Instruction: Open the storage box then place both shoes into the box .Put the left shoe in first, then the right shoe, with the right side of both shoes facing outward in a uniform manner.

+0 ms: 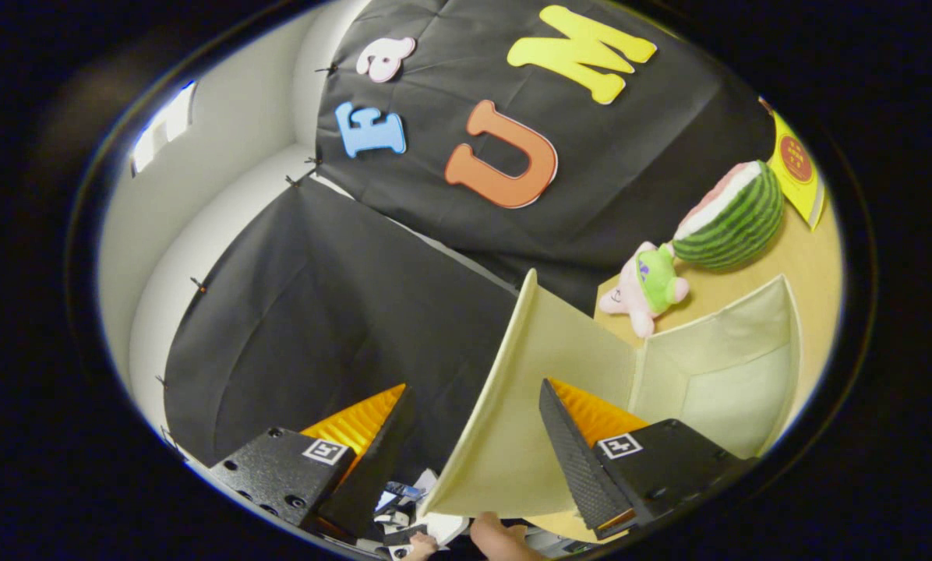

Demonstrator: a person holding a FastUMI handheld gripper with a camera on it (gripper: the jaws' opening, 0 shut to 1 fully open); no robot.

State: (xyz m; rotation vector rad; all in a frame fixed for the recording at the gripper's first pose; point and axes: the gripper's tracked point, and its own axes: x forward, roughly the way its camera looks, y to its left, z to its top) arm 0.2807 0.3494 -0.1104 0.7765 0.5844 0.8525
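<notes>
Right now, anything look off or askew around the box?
Nothing damaged or spilled. The storage box is open, its lid raised between the open gripper jaws. A pink plush toy and watermelon toy sit beyond it.

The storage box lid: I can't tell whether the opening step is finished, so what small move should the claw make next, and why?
Probably keep swinging the lid a little further back. The lid stands raised between the open fingers of the claw, and the storage box beyond it already shows a bare interior. The fingers do not press on the lid, so it may fall shut if let go now.
</notes>
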